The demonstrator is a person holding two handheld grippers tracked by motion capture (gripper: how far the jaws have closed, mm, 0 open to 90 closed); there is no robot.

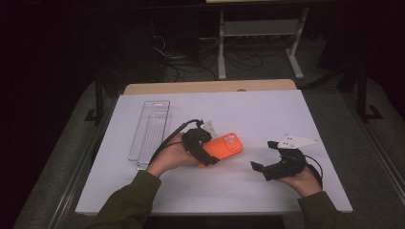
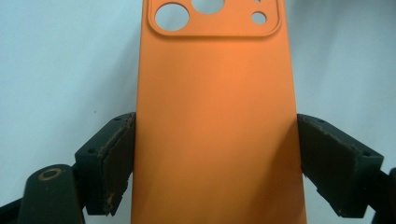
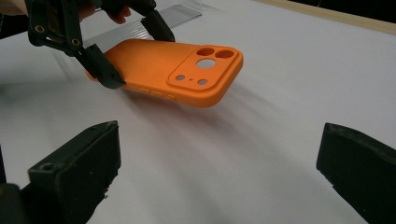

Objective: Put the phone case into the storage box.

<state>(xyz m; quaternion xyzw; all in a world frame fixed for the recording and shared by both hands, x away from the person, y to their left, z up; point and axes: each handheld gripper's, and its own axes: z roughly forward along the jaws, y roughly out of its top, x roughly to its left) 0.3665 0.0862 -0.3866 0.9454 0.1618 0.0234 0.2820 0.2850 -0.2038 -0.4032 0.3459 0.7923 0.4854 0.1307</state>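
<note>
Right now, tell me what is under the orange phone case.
Under the orange phone case, held by the left claw, lies bare white table with its shadow. The case hides the patch directly beneath it in the high view.

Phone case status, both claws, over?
Left claw shut on orange phone case, lifted off table. Right claw open, empty. Clear tray off left, nothing blocking.

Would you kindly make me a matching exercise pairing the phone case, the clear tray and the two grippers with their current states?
1. phone case
2. clear tray
3. left gripper
4. right gripper

A. open, holding nothing
B. lies on the table at the far left
C. orange, lifted off the table
D. shut on the case's long edges

Pairs: 1-C, 2-B, 3-D, 4-A
</note>
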